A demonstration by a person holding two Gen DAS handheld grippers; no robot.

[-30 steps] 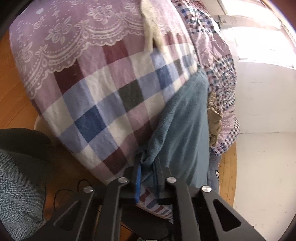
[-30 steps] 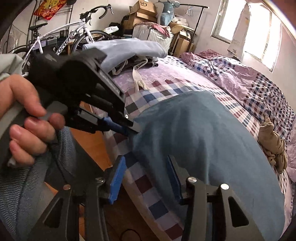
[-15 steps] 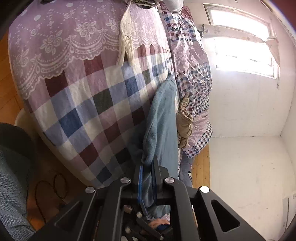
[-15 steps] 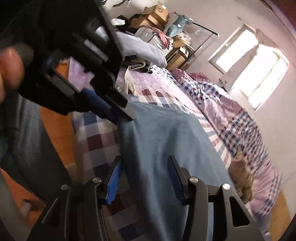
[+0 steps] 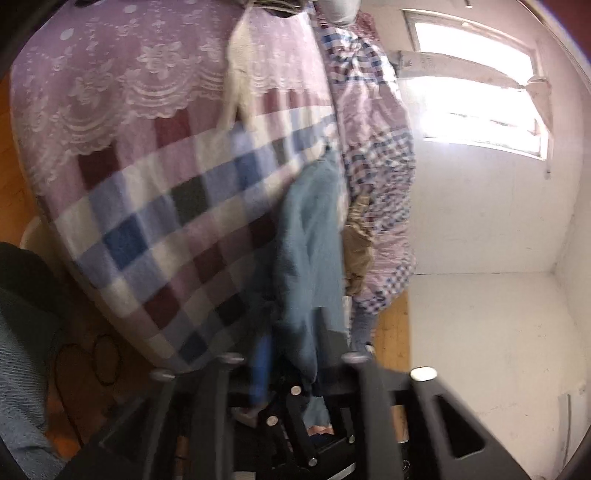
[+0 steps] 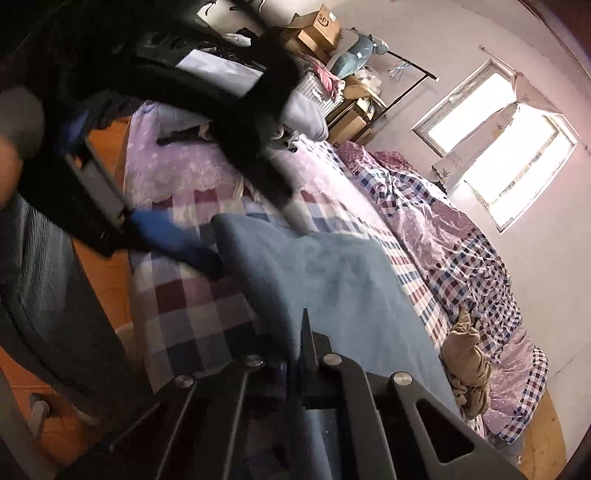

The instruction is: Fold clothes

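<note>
You are standing at the near edge of a bed (image 6: 192, 317) covered by a checked blanket in blue, maroon and white, with a lilac lace-edged cover toward the left and a rumpled checked quilt (image 6: 454, 251) along the far side under a bright window (image 6: 506, 155). The task's garment, a blue-grey fleece top (image 6: 332, 273), lies spread across the middle of the bed, its near edge hanging toward you. Your right gripper (image 6: 297, 363) has its jaws pinched shut on that near edge, with the cloth running up between the fingers. Your left gripper (image 5: 295, 354) is opening: the same fleece top (image 5: 314, 236) sits between its blue pads, but they are parting and no longer seem to press on it. This looks like a handover of the hem, so keep the right pinch firm and deep in the cloth, let the left come fully clear before moving it, then take a fresh hold farther along the edge so the fold line stays straight and taut. A crumpled tan garment (image 6: 465, 365) lies just beyond the top, on the right; keep the fold away from it. At the far left, cardboard boxes (image 6: 317, 29) are stacked, their contents hidden, and a pale ribbed basket (image 6: 321, 90) holds pink cloth.
</note>
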